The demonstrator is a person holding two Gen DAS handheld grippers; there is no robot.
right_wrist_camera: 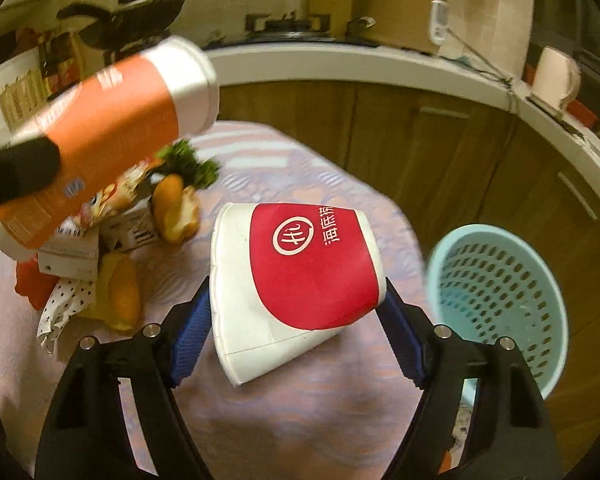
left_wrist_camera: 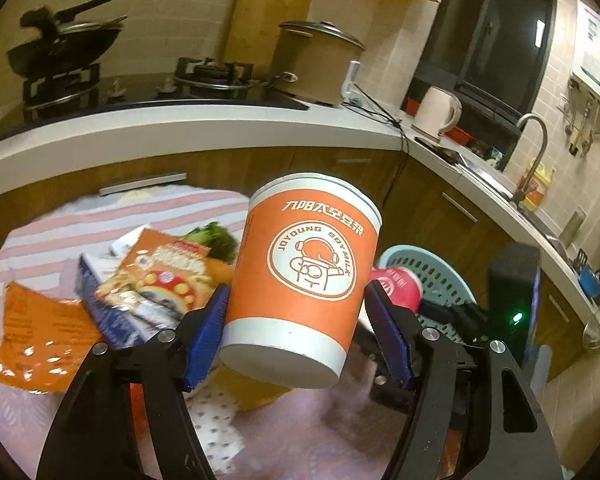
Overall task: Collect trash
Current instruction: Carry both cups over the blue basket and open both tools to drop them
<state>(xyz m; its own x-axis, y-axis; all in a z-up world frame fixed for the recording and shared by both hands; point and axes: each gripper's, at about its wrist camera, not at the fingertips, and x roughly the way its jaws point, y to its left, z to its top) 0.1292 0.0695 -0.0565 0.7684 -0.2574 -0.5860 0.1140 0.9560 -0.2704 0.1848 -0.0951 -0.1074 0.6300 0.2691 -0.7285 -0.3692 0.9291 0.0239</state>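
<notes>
Black tongs (left_wrist_camera: 296,336), blue ribbed pads (left_wrist_camera: 206,340), silver screws (left_wrist_camera: 166,336).

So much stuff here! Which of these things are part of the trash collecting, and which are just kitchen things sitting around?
Part of the job:
- orange soy milk cup, held in the left gripper
- red and white paper cup, held in the right gripper
- blue basket
- snack wrappers

Just sitting around:
- wok
- rice cooker
- kettle
- faucet
</notes>
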